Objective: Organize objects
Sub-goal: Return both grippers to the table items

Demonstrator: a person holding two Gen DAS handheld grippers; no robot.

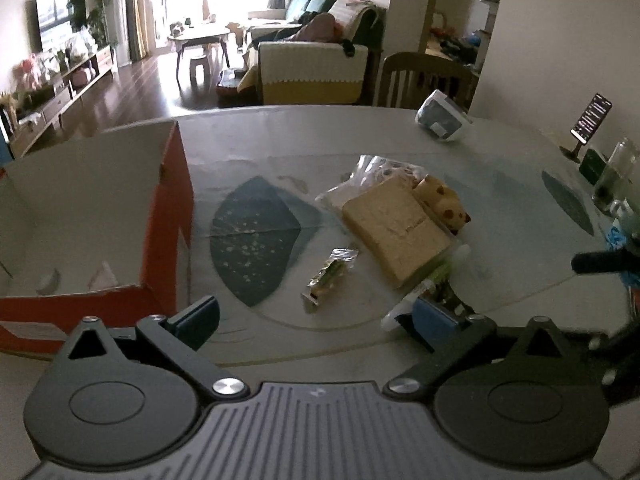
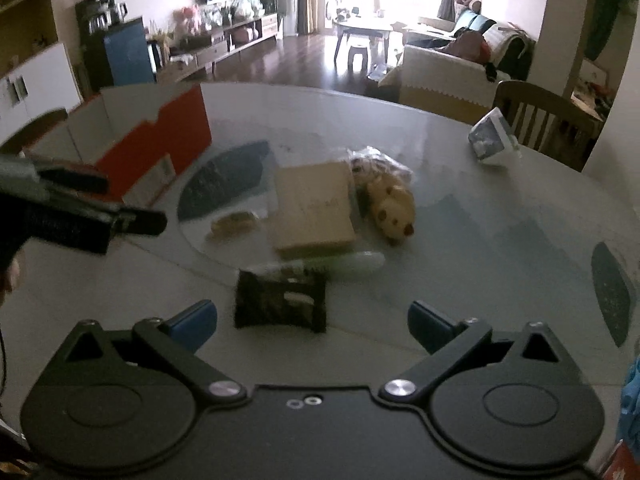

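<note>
While both grippers, left [image 1: 316, 320] and right [image 2: 312, 322], hover with jaws wide and empty, the dark packet [image 2: 280, 300] lies nearest on the table's [image 2: 500, 240] near edge; straddle it squarely, then carry it to the box [image 2: 132, 136] at the far-left edge.

right claw [image 2: 312, 326] spread wide | dark packet [image 2: 280, 300] between fingers, untouched
</note>
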